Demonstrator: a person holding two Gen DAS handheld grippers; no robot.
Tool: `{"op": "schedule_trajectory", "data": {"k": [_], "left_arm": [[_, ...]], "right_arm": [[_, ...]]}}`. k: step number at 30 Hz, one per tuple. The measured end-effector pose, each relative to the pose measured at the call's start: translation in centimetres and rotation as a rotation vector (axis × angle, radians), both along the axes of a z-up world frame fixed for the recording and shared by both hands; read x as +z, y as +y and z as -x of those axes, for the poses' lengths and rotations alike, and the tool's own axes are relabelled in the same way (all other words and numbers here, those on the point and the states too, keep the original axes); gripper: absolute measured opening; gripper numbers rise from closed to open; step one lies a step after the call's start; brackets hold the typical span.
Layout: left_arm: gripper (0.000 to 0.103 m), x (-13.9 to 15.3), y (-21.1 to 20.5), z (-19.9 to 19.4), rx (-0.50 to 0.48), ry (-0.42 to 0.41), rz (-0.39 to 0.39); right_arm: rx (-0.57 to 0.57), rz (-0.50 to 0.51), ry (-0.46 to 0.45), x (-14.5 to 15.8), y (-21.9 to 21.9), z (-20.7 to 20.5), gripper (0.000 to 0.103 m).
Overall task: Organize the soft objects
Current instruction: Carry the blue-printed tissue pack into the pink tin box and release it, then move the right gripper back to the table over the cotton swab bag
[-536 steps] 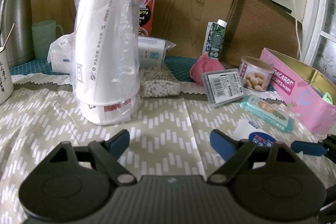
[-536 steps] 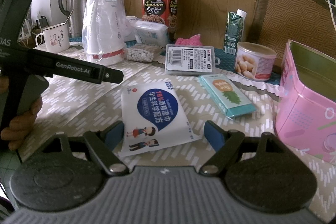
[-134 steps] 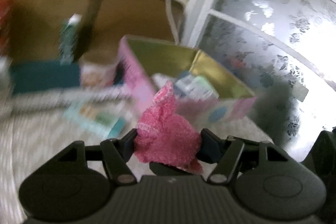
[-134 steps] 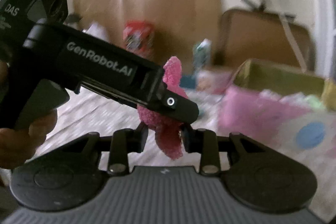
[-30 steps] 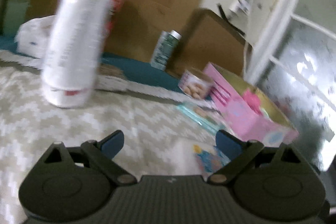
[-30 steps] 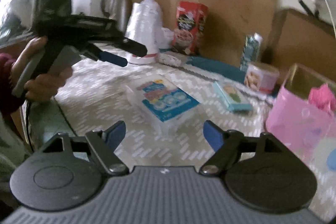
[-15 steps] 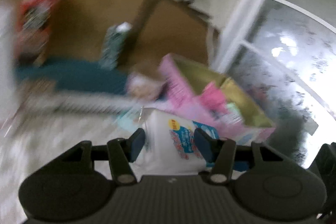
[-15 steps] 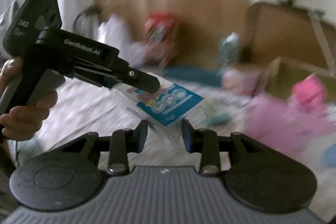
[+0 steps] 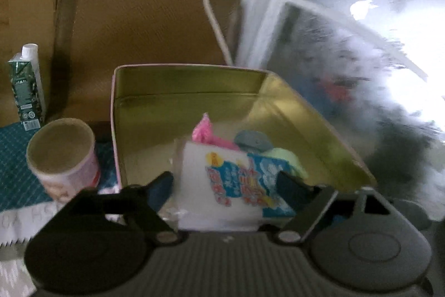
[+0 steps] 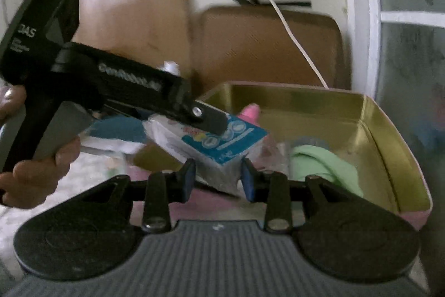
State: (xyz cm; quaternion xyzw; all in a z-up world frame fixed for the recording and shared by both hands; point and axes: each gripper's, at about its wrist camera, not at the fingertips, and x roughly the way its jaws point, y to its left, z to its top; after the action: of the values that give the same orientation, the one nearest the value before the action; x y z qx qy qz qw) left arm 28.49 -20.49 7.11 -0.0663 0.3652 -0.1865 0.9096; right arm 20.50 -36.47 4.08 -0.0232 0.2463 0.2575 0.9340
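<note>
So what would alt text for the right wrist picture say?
Two handheld tongs, right and left, both grip a blue-and-white tissue pack over an open pink tin holding green and pink cloths.

Tin [image 9: 194, 80] open on top – bare floor at its left, green cloth [image 10: 322, 160] filling right, cup [image 9: 62, 155] crowding outside wall.

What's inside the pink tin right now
Inside the pink tin: a pink fluffy cloth, a green soft item and something grey. The tissue pack, held by both grippers above the near rim, hides whatever lies beneath it.
</note>
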Motion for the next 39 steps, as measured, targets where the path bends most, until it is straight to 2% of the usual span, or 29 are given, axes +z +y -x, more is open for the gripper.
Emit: {"op": "schedule_trajectory", "data": {"k": [1, 4, 5, 6, 8, 10, 14, 20, 23, 25, 31, 33, 35, 37, 39], "left_arm": [[0.096, -0.1, -0.3, -0.9, 0.026, 0.004, -0.013], [0.097, 0.2, -0.9, -2.7, 0.09, 0.003, -0.05], [0.097, 0.4, -0.8, -2.8, 0.101, -0.003, -0.047], [0.098, 0.7, -0.7, -2.7, 0.107, -0.011, -0.036], [0.1, 1.0, -0.2, -1.9, 0.107, -0.035, -0.02], [0.1, 1.5, -0.1, -1.1, 0.111, -0.066, -0.033], [0.1, 1.7, 0.2, 2.0, 0.095, -0.125, -0.038], [0.1, 1.8, 3.0, 8.9, 0.064, -0.235, -0.012], [0.1, 1.8, 6.2, 12.3, 0.083, -0.27, 0.008], [0.1, 1.6, 9.2, 14.5, 0.129, -0.279, 0.011], [0.1, -1.6, 18.8, 19.3, 0.372, -0.209, -0.059], [0.1, -2.7, 21.2, 20.6, 0.458, -0.202, -0.122], [0.1, -3.6, 23.0, 21.7, 0.507, -0.204, -0.145], [0.1, -4.3, 24.4, 22.5, 0.546, -0.204, -0.135], [0.099, -4.8, 25.4, 22.7, 0.566, -0.201, -0.094]], "right_arm": [[-0.015, 0.018, 0.007, -0.2, 0.2, -1.0, 0.039], [-0.118, 0.115, -0.047, -1.0, 1.3, -3.2, 0.042], [-0.151, 0.119, -0.073, -1.1, 1.5, -3.6, 0.042], [-0.168, 0.088, -0.084, -0.9, 1.2, -3.8, 0.042], [-0.189, 0.001, -0.101, -0.6, 0.4, -3.3, 0.051], [-0.217, -0.04, -0.138, -0.6, -0.3, -2.0, 0.054], [-0.248, -0.11, -0.157, -0.9, -1.3, -0.1, 0.054], [-0.272, -0.215, -0.181, -0.5, -1.4, 2.8, 0.054], [-0.239, -0.207, -0.209, -0.2, -0.2, 4.2, 0.054], [-0.206, -0.199, -0.231, 0.1, 1.0, 5.1, 0.054], [-0.036, -0.197, -0.224, 1.2, 5.6, 6.8, 0.054], [0.05, -0.194, -0.19, 1.3, 7.9, 6.8, 0.054], [0.128, -0.2, -0.135, 1.2, 10.3, 6.5, 0.054], [0.2, -0.2, -0.085, 0.7, 13.0, 5.8, 0.054], [0.237, -0.19, -0.034, 0.0, 16.0, 4.5, 0.054]]}}
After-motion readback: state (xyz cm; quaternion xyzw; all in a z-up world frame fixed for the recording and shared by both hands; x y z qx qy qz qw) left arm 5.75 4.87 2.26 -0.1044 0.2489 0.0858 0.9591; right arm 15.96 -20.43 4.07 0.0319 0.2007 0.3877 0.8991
